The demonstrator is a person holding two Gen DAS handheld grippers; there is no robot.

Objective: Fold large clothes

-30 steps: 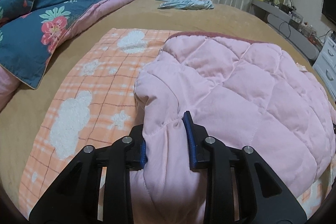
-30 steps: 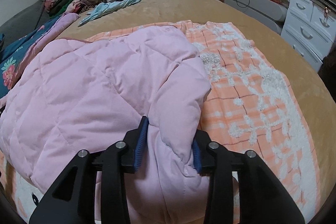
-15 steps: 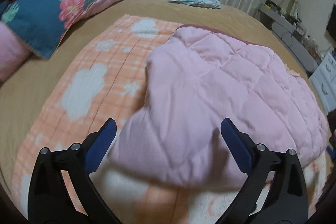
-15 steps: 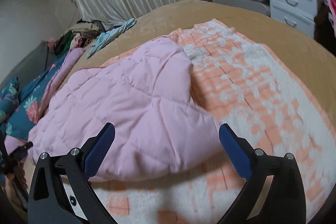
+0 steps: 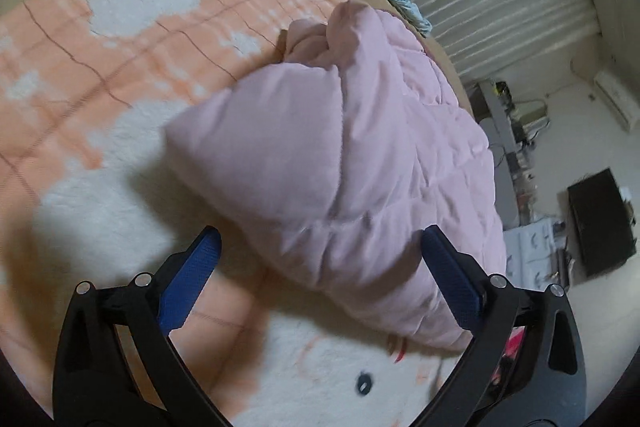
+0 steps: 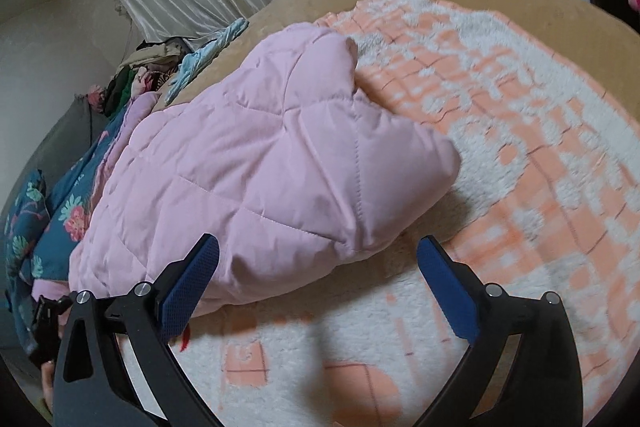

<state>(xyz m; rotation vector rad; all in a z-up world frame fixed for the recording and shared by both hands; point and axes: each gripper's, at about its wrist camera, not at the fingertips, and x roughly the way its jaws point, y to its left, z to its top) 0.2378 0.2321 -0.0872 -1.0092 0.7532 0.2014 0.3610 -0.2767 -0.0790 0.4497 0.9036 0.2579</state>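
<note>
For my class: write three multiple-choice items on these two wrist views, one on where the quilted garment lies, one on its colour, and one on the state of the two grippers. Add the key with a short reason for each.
1. Where does the quilted jacket lie?
A. On the orange and white blanket
B. On the white drawers
C. On the floor

2. What colour is the jacket?
A. Dark blue
B. Pale pink
C. Green

3. How do the left gripper and the right gripper stand?
A. Both clamped on the jacket
B. Only the left one clamped on it
C. Both open, holding nothing

Key:
1 A, the blanket shows beneath and around the jacket in both views.
2 B, its quilted fabric is pale pink throughout.
3 C, in each view the blue pads stand wide apart and press on no fabric.
</note>
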